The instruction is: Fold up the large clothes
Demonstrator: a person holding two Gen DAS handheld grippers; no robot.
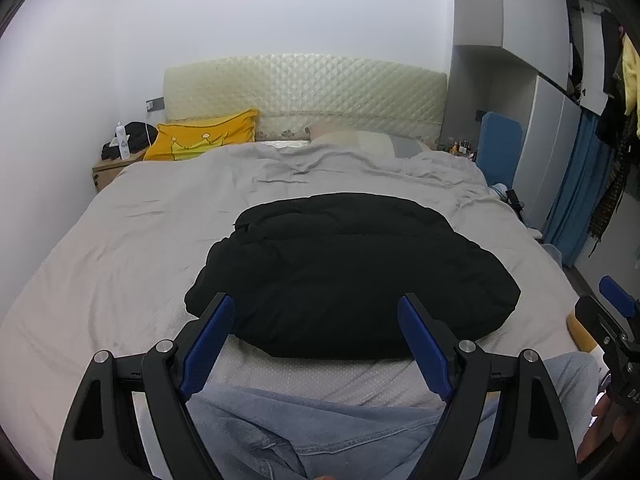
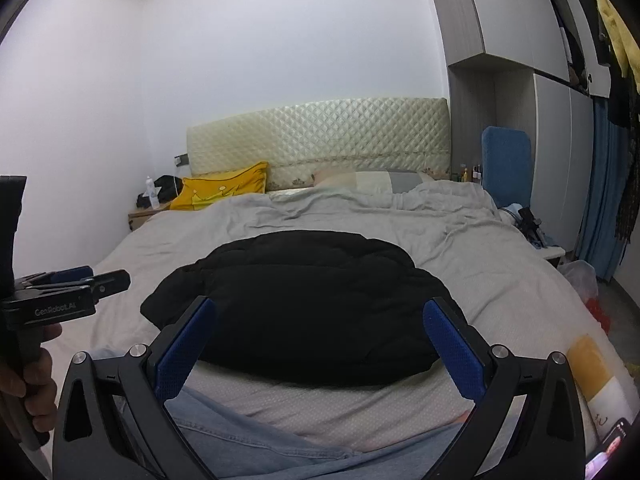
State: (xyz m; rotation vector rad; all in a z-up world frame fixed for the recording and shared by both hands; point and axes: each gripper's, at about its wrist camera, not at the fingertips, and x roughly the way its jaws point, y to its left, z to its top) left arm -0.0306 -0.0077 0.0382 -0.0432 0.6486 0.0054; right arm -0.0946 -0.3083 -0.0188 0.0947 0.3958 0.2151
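1. While both tools are hovering at the foot of the bed [image 1: 120,216], the black puffer jacket [image 1: 352,272] is lying on the grey bedcover, already gathered into a compact, rounded bundle near the close edge, within easy reach of the seated person's denim-clad legs [image 1: 320,432].

2. The left gripper [image 1: 316,344] is standing with its jaws spread wide and nothing between the blue pads [image 1: 208,344]; its fingers are framing the jacket's near hem without touching it, apparently because no fold is being made at this instant.

3. The right gripper [image 2: 320,344] is likewise standing spread and empty, poised just short of the same hem; in the left wrist view it is showing at the far right, beside the bed's corner.

4. The jacket is sitting clear of the yellow pillow [image 1: 204,140] and the quilted headboard [image 1: 304,92], so the bare cover around it is serving as working surface.

5. Judged from its tidy outline, the folding is looking largely finished; whether a further fold is intended cannot be told.

6. Being thick and springy, padded fabric of this kind is likely to puff open again unless pressed flat.
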